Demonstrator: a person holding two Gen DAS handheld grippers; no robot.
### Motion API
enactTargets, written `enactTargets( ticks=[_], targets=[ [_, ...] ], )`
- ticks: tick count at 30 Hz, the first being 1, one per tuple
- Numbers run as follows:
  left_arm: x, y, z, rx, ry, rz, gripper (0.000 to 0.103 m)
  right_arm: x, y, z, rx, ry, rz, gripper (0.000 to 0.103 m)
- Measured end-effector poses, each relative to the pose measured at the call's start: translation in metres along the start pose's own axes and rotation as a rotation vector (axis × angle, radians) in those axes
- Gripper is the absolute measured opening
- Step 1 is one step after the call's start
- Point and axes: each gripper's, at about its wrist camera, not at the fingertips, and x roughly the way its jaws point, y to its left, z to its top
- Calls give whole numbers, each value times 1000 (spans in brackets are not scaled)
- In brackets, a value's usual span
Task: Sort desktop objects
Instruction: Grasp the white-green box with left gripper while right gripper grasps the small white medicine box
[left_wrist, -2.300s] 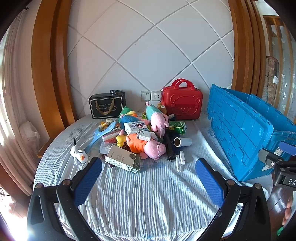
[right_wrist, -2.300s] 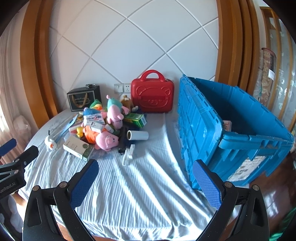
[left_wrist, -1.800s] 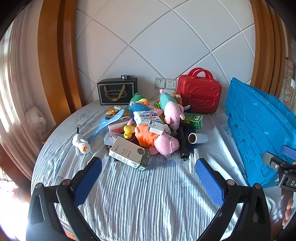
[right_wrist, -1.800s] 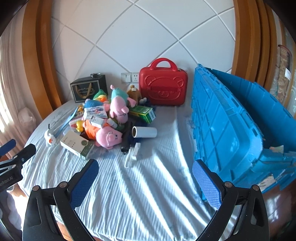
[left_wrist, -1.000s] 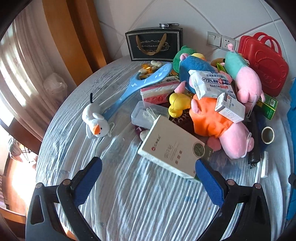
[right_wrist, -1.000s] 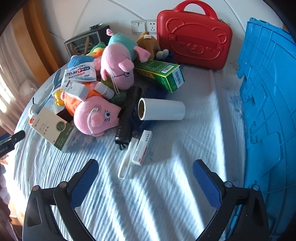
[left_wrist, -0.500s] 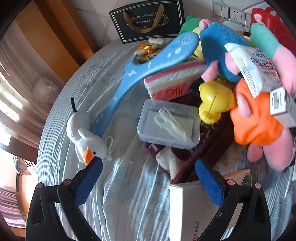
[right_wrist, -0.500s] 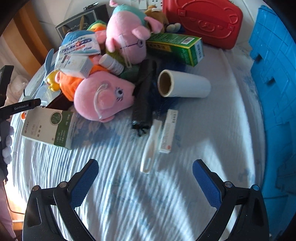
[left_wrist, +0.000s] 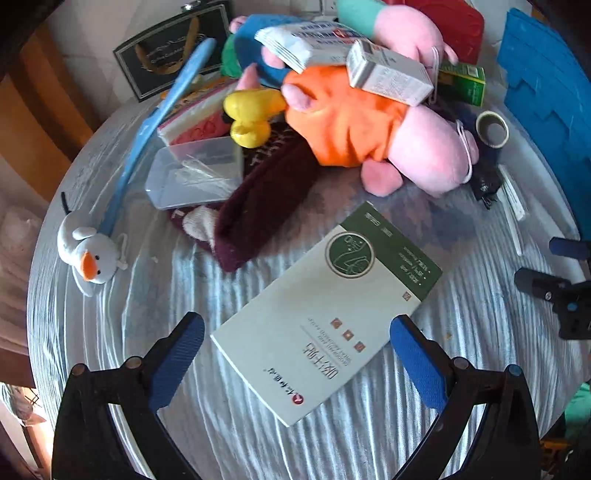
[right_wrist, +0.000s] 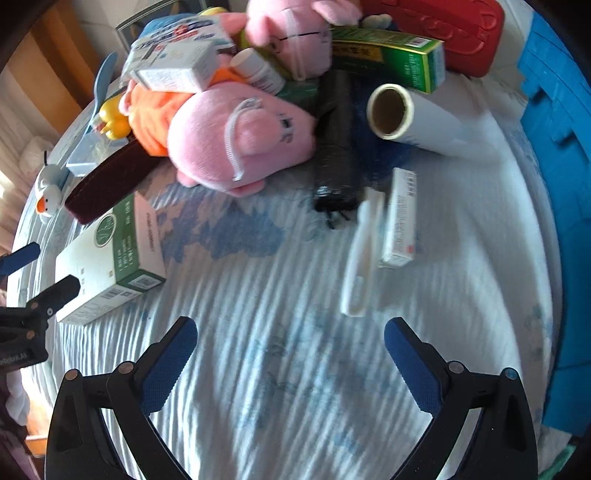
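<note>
You've closed in on the pile: left gripper (left_wrist: 293, 349) now straddles the near white-green box (left_wrist: 327, 310), jaws spread, nothing grasped. Right gripper (right_wrist: 290, 354) released too, near the white tube (right_wrist: 360, 254). First pick pending.

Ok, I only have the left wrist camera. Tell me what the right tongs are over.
Observer: The right tongs are open above bare tablecloth. Just ahead, a white plastic clip and a slim white box lie side by side.
Operator: Check the gap between the two pink pigs.
Observer: A small white bottle lies on its side there, between the near pig and the far pig.
Operator: Describe the near end of the green and white box.
Observer: On the green and white box, the short end facing the right camera shows a barcode.
</note>
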Motion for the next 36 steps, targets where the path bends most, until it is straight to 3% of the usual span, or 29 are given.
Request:
enactTargets(
  ticks=[2, 6, 8, 11, 13, 15, 17, 21, 22, 25, 26, 27, 28, 31, 36],
  targets=[
    [13, -13, 4, 44, 54, -16, 103, -5, -19, -1, 35, -7, -11, 103],
    [24, -44, 13, 156, 47, 107, 103, -10, -49, -3, 85, -14, -22, 103],
    [26, -48, 26, 118, 31, 101, 102, -9, -58, 0, 98, -18, -26, 103],
    [24, -48, 50, 19, 11, 78, 90, -8, -69, 10, 125, -43, -22, 102],
    [22, -47, 64, -45, 9, 48, 82, -6, -74, 17, 141, -48, 2, 86],
    [20, -44, 71, -90, 20, 16, 80, -2, -78, 24, 152, -43, 25, 64],
    [15, -40, 71, -106, 29, -24, 80, 1, -82, 29, 156, -39, 21, 60],
    [5, -34, 60, -47, 35, 30, 83, 4, -90, 36, 149, -42, 26, 51],
    [7, -32, 57, -36, 51, 11, 88, 6, -92, 38, 146, -38, 26, 50],
    [23, -34, 48, -1, 120, 30, 88, 18, -96, 42, 141, -24, 60, 43],
    [31, -33, 45, -9, 141, 36, 88, 19, -97, 43, 140, -29, 74, 38],
    [35, -32, 43, -26, 146, 36, 90, 18, -98, 43, 142, -41, 83, 23],
    [35, -29, 42, -57, 127, 19, 88, 17, -100, 42, 139, -35, 58, 17],
    [32, -25, 46, -126, 108, -27, 82, 11, -109, 30, 147, -36, 34, 17],
    [19, -40, 53, -131, 64, -67, 77, -4, -134, -2, 195, -15, 10, 18]
  ],
)
